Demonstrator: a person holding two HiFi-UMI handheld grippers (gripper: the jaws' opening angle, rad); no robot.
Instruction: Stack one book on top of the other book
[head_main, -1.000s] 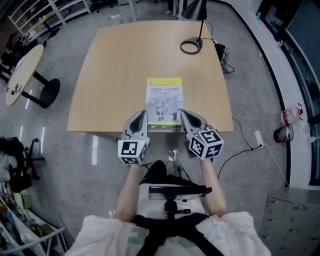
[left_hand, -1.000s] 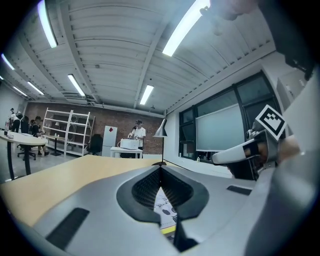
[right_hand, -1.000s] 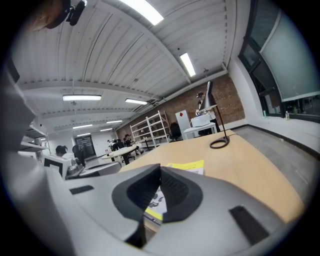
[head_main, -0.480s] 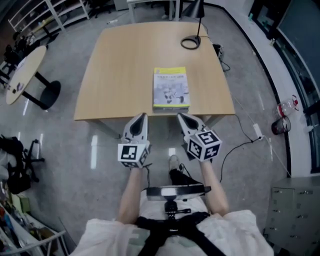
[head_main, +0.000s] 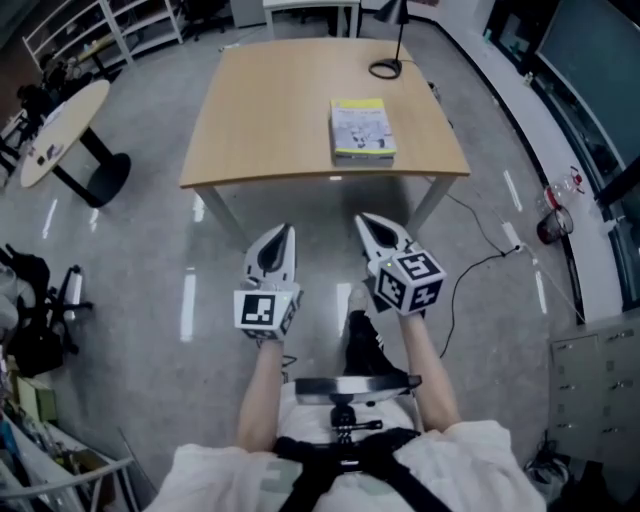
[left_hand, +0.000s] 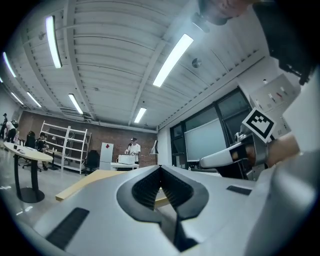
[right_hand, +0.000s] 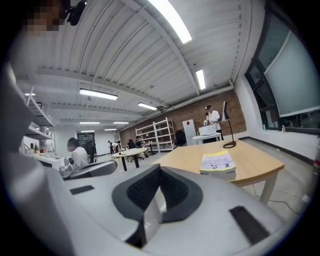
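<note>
Closest in, two forearms reach forward over the grey polished floor (head_main: 150, 250), each hand carrying a white two-jaw tool with a marker cube. The left tool (head_main: 281, 232) has its jaws pressed together. The left gripper view shows the dark ribbed pads meeting at the tip with nothing between them. Same story for the right tool (head_main: 364, 219): jaws together, empty. Both hang in the air above the floor, short of the light wooden surface (head_main: 270, 110) ahead and well apart from it.

Onto that surface now. Near its front right edge lies the yellow-and-white covered book (head_main: 362, 124), flat on top of a second book (right_hand: 218, 174) whose grey edge peeks out underneath in the right gripper view. Further back, at the far right corner, stands a black desk lamp with a ring base (head_main: 389, 66). Off to the left, a pale round table on a black foot (head_main: 60, 135) stands on the floor.
</note>
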